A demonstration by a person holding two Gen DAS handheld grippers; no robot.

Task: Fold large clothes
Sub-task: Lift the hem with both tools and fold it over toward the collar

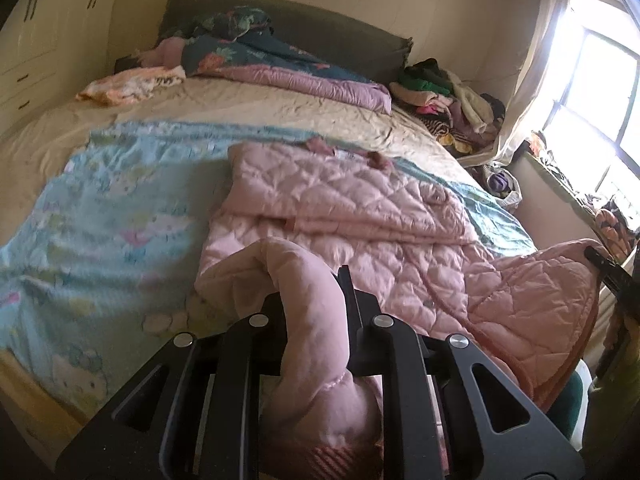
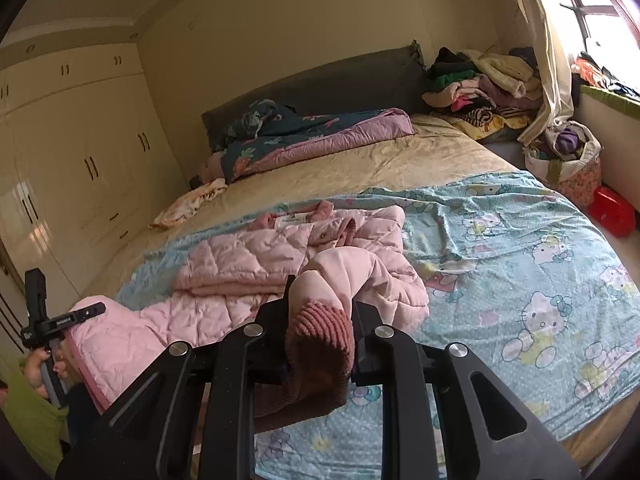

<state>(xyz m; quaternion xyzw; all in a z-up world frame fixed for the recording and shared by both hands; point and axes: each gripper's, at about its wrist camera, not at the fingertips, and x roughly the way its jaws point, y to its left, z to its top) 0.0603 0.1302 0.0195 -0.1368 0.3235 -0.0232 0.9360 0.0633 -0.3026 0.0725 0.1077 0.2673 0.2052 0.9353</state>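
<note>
A pink quilted jacket [image 1: 360, 220] lies on a light blue cartoon sheet [image 1: 100, 220] on the bed, collar toward the headboard. My left gripper [image 1: 316, 300] is shut on a pink sleeve [image 1: 312, 320] of the jacket, held above the bed's near edge. In the right wrist view the jacket [image 2: 248, 264] lies left of centre. My right gripper [image 2: 320, 308] is shut on the other sleeve's ribbed cuff [image 2: 320, 336]. The left gripper [image 2: 60, 320] shows at the far left, gripping the jacket's hem. The right gripper [image 1: 604, 264] shows at the right edge of the left wrist view.
A folded purple and dark floral quilt [image 1: 280, 68] lies by the grey headboard [image 1: 340, 36]. A heap of clothes [image 2: 480, 88] sits at the bed's far corner. A bag of clothes [image 2: 568, 156] and a red box [image 2: 612, 208] stand on the floor by the window. Wardrobes [image 2: 60, 152] line the other side.
</note>
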